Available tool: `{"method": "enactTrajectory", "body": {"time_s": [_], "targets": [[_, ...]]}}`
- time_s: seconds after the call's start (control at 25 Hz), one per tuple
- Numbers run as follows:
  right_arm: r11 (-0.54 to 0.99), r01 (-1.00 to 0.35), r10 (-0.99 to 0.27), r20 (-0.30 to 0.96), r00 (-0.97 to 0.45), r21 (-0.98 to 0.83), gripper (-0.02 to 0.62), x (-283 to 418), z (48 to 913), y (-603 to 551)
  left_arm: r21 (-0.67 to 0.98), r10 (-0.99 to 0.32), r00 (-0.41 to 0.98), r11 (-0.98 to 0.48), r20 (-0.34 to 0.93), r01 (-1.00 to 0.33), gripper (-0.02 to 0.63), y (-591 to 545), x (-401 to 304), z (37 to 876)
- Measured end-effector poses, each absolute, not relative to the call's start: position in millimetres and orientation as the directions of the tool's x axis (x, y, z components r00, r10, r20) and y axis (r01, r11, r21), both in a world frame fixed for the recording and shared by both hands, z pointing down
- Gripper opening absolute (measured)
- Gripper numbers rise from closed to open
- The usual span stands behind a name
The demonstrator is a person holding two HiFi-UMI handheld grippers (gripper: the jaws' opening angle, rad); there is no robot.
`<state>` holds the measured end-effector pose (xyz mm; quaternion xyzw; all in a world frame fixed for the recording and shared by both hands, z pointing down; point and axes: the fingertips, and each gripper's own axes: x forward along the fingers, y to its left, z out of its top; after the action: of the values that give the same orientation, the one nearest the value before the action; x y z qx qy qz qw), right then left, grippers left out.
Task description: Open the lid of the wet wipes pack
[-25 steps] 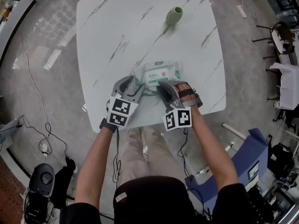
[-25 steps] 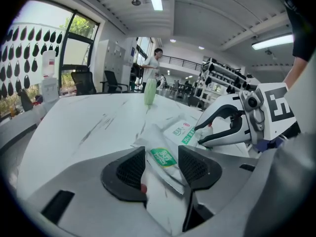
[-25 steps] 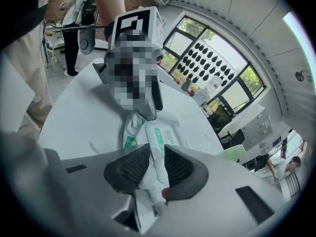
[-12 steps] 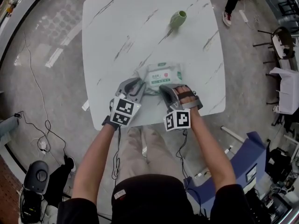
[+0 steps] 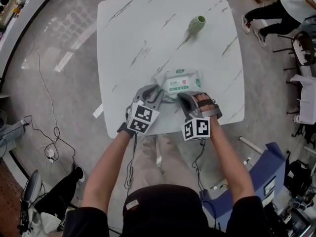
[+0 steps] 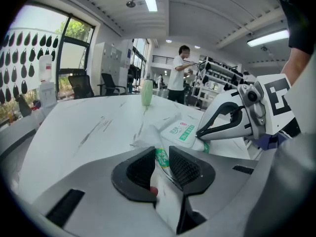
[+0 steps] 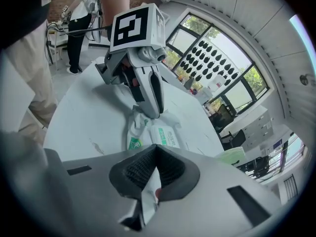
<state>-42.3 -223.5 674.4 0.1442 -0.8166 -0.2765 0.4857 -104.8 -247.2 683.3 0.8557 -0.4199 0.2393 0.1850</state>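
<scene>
The wet wipes pack lies flat near the front edge of the white marble table, with its white lid label facing up. My left gripper sits at the pack's near left corner. Its jaws have just been closing, and the pads now pinch the crinkled wrapper edge. My right gripper is at the near right corner, shut on the wrapper film there. In the right gripper view the pack lies ahead under the left gripper. The lid lies flat.
A green cup stands at the table's far right. A person is on the floor beyond the table's far right corner. Chairs stand on the right, and cables trail over the floor on the left.
Both grippers' jaws have closed onto the pack's near edge while the hands stayed put. The head view shifted, and a person has come into view at the upper right.
</scene>
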Motion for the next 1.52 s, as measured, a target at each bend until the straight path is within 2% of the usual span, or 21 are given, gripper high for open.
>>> {"method": "enactTrajectory", "body": {"time_s": [0.24,0.92,1.52], "targets": [[0.807,0.000,-0.516,0.705,-0.487,0.590,0.000,-38.7,658.3,-227.3,0.128,-0.623,0.535,-0.576,0.570,-0.807,0.104,-246.6,-102.6,685.2],[0.818,0.022,-0.490,0.716,-0.497,0.575,0.000,-42.3,634.8,-239.4,0.170,-0.595,0.554,-0.578,0.582,-0.798,0.100,-246.1,-105.2,683.5],[0.940,-0.017,-0.295,0.789,-0.539,0.340,0.000,-45.3,618.3,-256.3,0.178,-0.590,0.562,-0.582,0.579,-0.794,0.100,-245.6,-105.0,681.9]]}}
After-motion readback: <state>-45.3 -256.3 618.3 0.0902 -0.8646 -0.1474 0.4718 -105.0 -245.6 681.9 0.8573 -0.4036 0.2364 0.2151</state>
